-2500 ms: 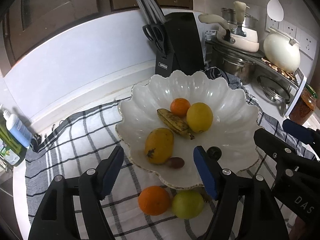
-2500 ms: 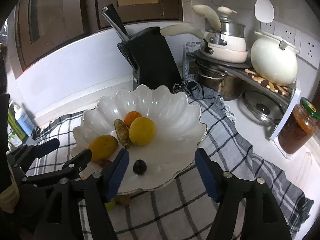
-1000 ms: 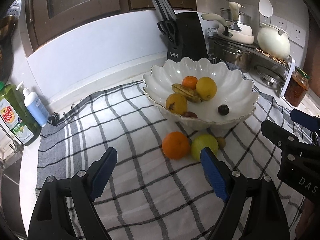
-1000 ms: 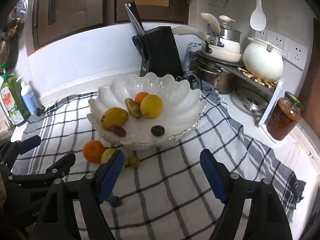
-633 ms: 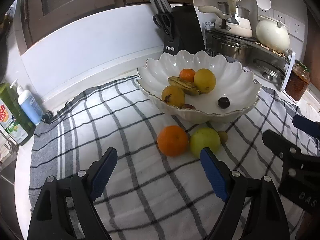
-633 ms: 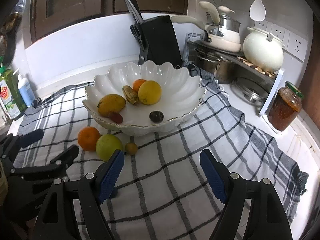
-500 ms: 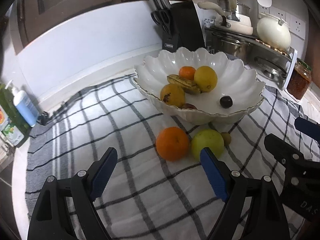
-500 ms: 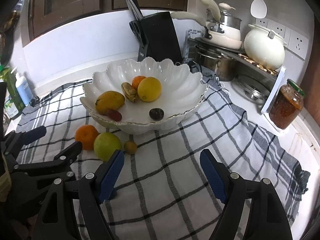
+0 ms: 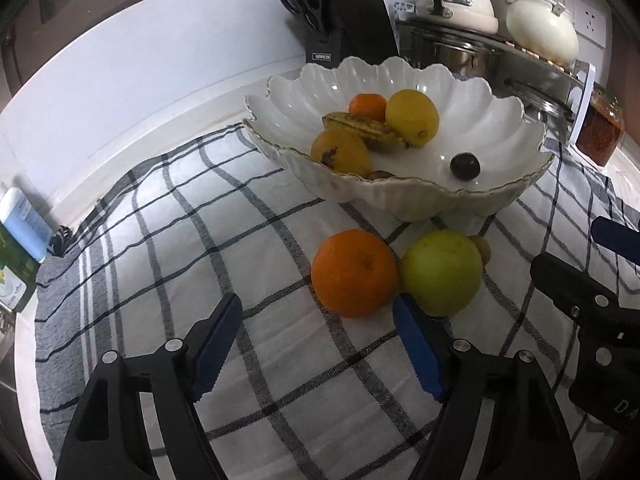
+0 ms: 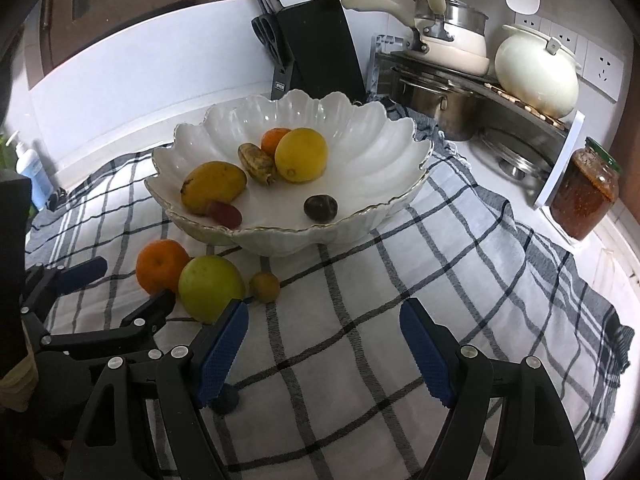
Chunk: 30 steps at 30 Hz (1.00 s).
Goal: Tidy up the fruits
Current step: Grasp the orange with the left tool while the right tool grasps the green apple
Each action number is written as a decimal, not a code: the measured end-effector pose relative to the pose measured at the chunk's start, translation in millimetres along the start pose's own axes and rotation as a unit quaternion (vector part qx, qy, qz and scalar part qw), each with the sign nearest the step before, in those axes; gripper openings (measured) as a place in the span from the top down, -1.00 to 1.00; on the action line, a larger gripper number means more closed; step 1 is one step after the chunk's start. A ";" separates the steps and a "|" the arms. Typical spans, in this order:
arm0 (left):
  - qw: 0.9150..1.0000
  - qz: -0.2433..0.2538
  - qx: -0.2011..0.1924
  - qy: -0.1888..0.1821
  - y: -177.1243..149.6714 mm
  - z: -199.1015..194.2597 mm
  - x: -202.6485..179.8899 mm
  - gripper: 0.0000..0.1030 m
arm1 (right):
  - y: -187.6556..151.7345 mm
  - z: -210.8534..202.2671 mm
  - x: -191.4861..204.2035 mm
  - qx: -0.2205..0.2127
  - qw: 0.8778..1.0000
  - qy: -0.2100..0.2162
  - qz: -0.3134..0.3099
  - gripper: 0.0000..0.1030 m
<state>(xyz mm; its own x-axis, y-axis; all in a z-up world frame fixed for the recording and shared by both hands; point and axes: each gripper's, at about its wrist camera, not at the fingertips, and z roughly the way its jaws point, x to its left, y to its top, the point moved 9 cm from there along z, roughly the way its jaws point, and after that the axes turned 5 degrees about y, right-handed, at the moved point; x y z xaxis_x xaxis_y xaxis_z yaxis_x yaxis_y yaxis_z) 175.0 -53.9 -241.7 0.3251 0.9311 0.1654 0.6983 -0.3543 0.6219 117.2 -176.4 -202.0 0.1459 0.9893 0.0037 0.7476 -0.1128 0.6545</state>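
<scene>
Left gripper (image 9: 316,316), black with blue ribbed pads, hangs low over the grey-and-white checked cloth (image 9: 168,240), jaws apart and just been narrowing, nothing between them; its right pad tip sits in front of the gap between the round orange (image 9: 354,272) and the green apple (image 9: 440,272), touching or not, can't tell. Right gripper (image 10: 324,320), same build, jaws spread wide and empty over bare cloth, its left pad just beside the apple in the right wrist view. Small dark round object (image 10: 226,398) lies on the cloth under that left pad, too small to identify. Orange and apple sit side by side on the cloth, touching, in front of the bowl; a small brownish round fruit (image 10: 265,286) is tucked just beside the apple on its right. Behind them stands the white scalloped ceramic bowl (image 10: 360,136) holding a yellow-orange mango (image 10: 214,186), a small red fruit (image 10: 225,213) against it, a brown-spotted banana (image 10: 256,162), a yellow lemon (image 10: 301,154), a small orange (image 10: 274,138) behind, and a dark plum (image 10: 320,208) alone toward the front. Farther back: black knife block (image 10: 320,48) with scissors, steel pot rack (image 10: 460,80) with cream pots, glass jar of red-brown preserve (image 10: 584,196) at right, blue pump bottle (image 10: 30,172) at far left.
</scene>
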 end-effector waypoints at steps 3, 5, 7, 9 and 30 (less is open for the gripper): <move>1.000 0.006 0.001 -0.008 2.2 4.6 -2.0 -0.50 | -0.2 2.8 -1.3 0.003 1.000 -0.004 0.005 -0.53; 1.000 0.010 -0.001 -0.011 4.5 6.1 -3.0 -0.50 | -0.6 4.7 -2.2 0.005 1.000 -0.005 0.010 -0.53; 1.000 0.012 -0.001 -0.015 7.1 7.7 -3.6 -0.49 | -0.6 6.0 -3.2 0.006 1.000 -0.006 0.015 -0.53; 1.000 0.014 0.001 -0.022 8.8 9.7 -5.1 -0.47 | -0.6 6.8 -3.3 0.007 1.000 -0.007 0.017 -0.53; 0.998 0.015 0.015 -0.064 13.1 18.7 -17.1 0.13 | 2.7 9.0 -8.1 0.007 1.000 -0.009 0.027 -0.53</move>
<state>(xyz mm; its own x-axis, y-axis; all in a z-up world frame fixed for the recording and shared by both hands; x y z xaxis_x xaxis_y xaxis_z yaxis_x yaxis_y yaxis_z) 190.5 -76.1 -250.7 0.4224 0.9026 0.0833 0.7060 -0.3853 0.5942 124.0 -185.6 -207.1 0.1973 0.9800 0.0247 0.7478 -0.1668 0.6426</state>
